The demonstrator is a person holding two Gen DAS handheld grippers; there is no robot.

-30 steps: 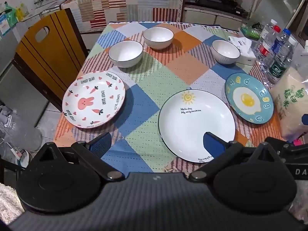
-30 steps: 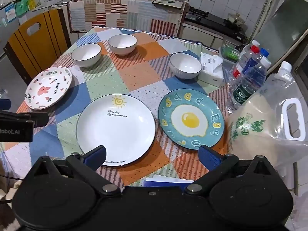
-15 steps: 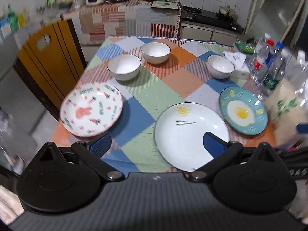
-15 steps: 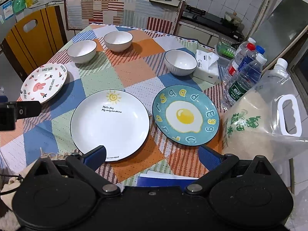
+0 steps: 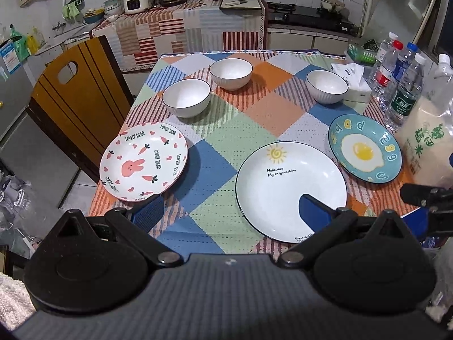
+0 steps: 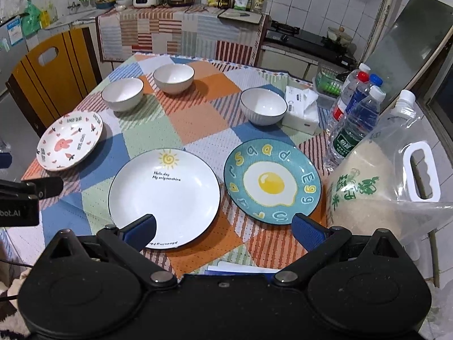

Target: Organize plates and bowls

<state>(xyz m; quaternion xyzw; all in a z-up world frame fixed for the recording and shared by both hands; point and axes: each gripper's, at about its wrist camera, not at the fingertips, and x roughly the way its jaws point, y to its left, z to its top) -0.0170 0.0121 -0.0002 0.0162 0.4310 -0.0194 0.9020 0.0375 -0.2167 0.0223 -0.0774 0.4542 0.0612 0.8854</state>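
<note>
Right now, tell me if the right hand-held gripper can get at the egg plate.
Probably yes. The right hand-held gripper is open and empty, the egg plate lies just ahead with nothing on it; only the rice bag crowds its right side.

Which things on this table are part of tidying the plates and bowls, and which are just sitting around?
For the job:
- bunny plate
- sun plate
- egg plate
- three white bowls

Just lying about:
- water bottles
- rice bag
- tissue box
- green basket
</note>
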